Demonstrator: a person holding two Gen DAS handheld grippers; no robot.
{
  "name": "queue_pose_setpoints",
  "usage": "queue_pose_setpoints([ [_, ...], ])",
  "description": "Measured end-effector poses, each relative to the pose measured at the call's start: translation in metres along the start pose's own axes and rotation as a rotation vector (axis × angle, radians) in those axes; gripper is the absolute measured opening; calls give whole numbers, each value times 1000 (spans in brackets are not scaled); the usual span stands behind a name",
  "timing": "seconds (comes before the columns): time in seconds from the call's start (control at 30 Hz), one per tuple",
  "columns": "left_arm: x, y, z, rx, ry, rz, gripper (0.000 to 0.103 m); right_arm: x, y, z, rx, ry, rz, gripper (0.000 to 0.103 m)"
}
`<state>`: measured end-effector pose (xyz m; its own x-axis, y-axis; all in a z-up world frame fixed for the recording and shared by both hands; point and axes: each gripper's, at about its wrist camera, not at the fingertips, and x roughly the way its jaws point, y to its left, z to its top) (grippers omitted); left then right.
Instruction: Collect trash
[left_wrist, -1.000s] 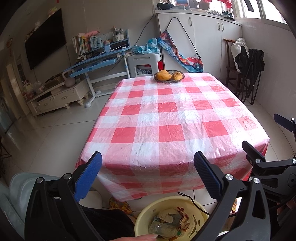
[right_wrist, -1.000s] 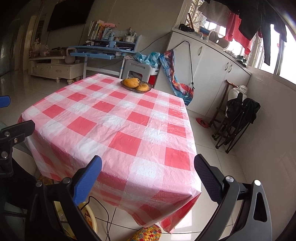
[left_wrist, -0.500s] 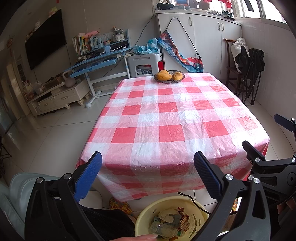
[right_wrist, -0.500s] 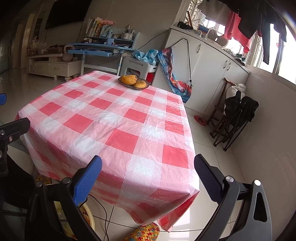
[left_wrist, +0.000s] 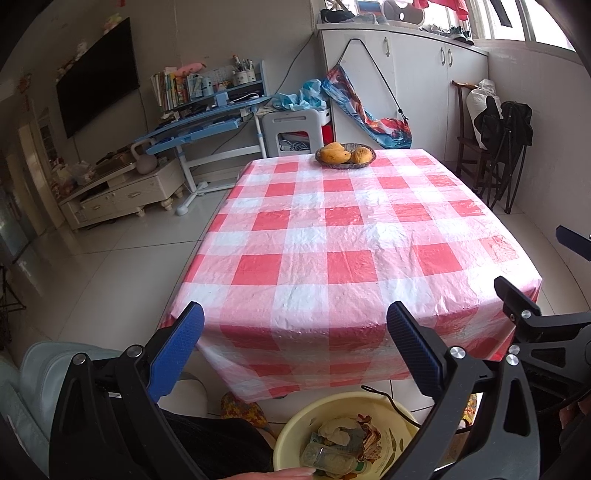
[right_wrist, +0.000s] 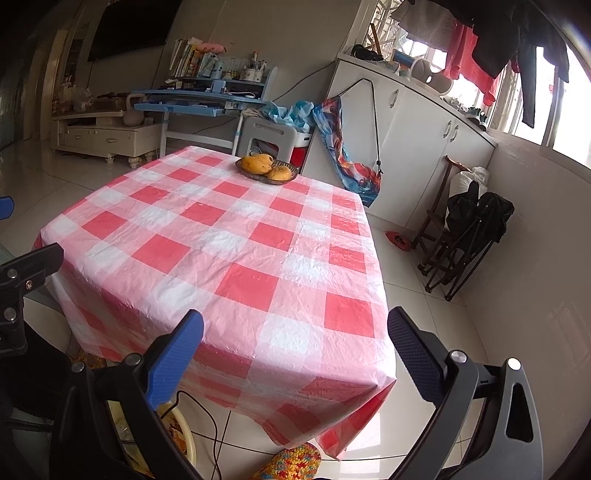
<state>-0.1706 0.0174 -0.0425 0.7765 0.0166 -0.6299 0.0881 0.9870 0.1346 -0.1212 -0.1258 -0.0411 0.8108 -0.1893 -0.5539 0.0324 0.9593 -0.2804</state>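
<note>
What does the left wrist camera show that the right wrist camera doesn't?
Only the left wrist view shows crumpled wrappers inside the yellow plastic basin below the table edge. Only the right wrist view shows red and dark clothes hanging at the window. Both show the red-and-white checked tablecloth bearing only a woven basket of yellow fruit, and an open, empty hand-held gripper.

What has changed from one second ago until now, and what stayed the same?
Very little. The right hand-held gripper drew back slightly and tilted, so the table shows a bit lower and smaller in its view. Nothing was grasped or released. The left hand-held gripper, both open jaws, the fruit basket and the yellow trash basin stayed as they were.
</note>
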Motion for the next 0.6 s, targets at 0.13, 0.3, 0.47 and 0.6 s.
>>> queue_pose_setpoints([
  [0.13, -3, 0, 1, -8, 2, 3, 96, 0, 0, 2, 5, 7, -7, 95],
  [0.3, -3, -1, 1, 6, 1, 1, 96, 0, 2, 4, 9, 24, 6, 95],
  [0.47, -2, -3, 0, 25, -2, 1, 96, -1, 3, 6, 9, 29, 11, 95],
  [0.6, -2, -6, 1, 28, -1, -1, 96, -1, 3, 7, 16, 35, 15, 95],
])
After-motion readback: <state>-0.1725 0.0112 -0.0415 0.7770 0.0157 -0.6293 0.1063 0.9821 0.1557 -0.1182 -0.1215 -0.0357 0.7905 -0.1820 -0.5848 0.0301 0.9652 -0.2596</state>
